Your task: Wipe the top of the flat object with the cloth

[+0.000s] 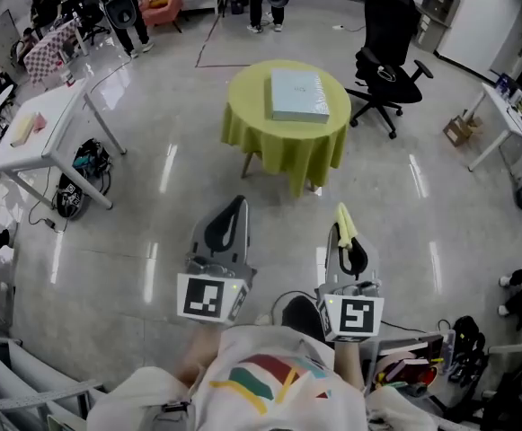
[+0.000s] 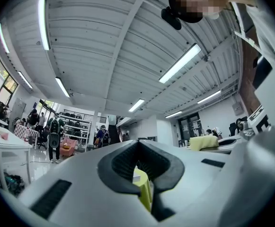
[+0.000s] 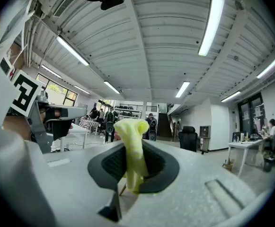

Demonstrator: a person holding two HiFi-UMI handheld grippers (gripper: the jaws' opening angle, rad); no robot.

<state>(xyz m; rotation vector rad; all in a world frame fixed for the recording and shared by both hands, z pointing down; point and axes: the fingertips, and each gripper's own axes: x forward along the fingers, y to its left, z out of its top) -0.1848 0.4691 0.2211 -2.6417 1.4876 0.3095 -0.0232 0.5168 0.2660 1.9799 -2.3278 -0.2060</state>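
Observation:
A flat pale blue-green object [image 1: 298, 95] lies on a round table draped in a yellow-green cover [image 1: 283, 137], some way ahead of me across bare floor. Both grippers are held low near my body, well short of the table. My right gripper [image 1: 343, 225] is shut on a yellow cloth [image 1: 344, 220]; in the right gripper view the cloth [image 3: 132, 145] stands up between the jaws of that gripper [image 3: 134, 150]. My left gripper [image 1: 235, 212] is shut with nothing in it; in the left gripper view the gripper [image 2: 138, 145] has its tips meeting, with the table cover [image 2: 145, 189] showing through the gap below.
A white table [image 1: 40, 124] with bags beneath it stands at the left. A black office chair [image 1: 388, 52] is just right of the round table. A desk [image 1: 510, 119] and a cardboard box [image 1: 461, 130] are at the far right. People stand at the back.

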